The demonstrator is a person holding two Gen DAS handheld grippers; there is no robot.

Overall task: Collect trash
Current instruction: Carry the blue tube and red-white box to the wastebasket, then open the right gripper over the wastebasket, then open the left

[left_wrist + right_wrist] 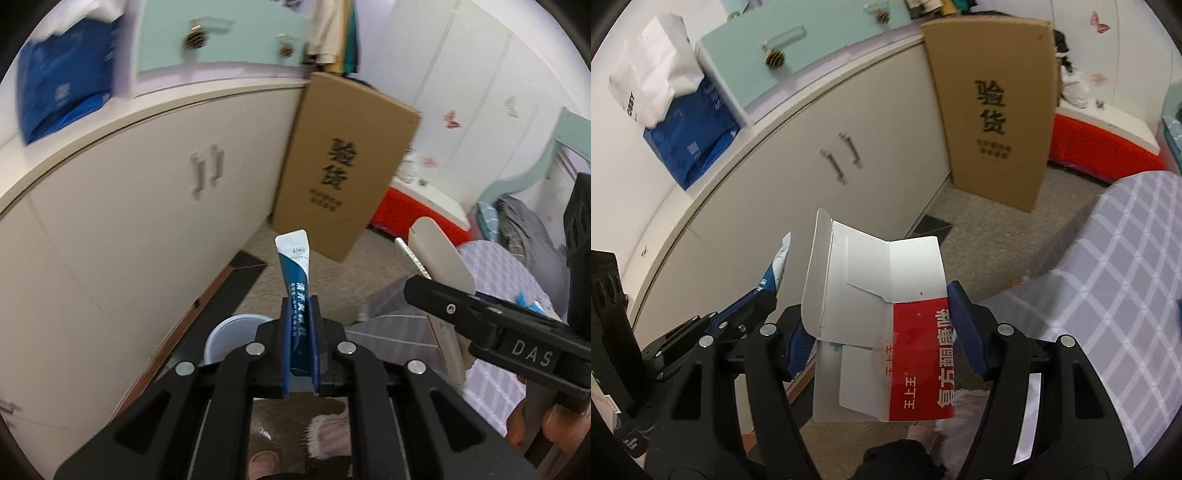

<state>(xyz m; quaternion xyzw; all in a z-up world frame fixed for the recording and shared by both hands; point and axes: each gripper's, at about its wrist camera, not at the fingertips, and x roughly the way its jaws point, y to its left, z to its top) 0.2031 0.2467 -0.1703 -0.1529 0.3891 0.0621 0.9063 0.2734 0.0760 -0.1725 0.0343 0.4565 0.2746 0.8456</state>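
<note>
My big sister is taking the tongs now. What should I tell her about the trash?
Left tongs: shut on the blue-and-white sachet, which sticks up between the fingers.
Right tongs: shut on the flattened red-and-white carton, flaps open.
Both pieces are lifted off the floor, near the white cabinet and the cardboard box.
Done: two pieces picked up.
Left: drop both in a bin. A white round container shows below the left tongs; I cannot tell if it is the bin.
</note>
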